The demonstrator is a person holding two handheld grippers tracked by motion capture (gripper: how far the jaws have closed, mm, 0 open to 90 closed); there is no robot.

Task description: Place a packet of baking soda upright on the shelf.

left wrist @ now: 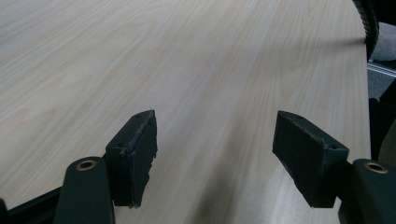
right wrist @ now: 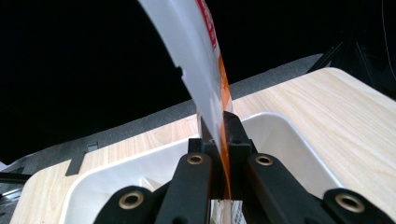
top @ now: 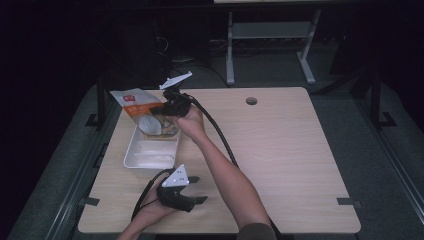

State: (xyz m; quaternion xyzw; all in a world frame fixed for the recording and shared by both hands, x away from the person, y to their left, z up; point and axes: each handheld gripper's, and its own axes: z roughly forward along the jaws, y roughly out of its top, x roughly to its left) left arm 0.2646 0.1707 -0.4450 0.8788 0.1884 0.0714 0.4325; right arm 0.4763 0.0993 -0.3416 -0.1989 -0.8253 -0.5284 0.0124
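A white and orange snack pouch (top: 139, 106) hangs over the far end of a white rectangular tray (top: 131, 154) on the left part of the table. My right gripper (top: 161, 108) is shut on the pouch's side edge and holds it up above the tray. In the right gripper view the pouch (right wrist: 201, 79) rises edge-on from between the closed jaws (right wrist: 219, 135), with the tray (right wrist: 289, 135) below. My left gripper (top: 199, 189) rests low near the table's front edge, right of the tray's near end. Its jaws (left wrist: 215, 154) stand open over bare wood.
The light wooden table (top: 280, 150) has a round cable hole (top: 251, 101) at the back. A black cable (top: 220, 137) trails from the right gripper along the forearm. Metal rails run along the table's left and right sides. A grey frame stands on the floor behind.
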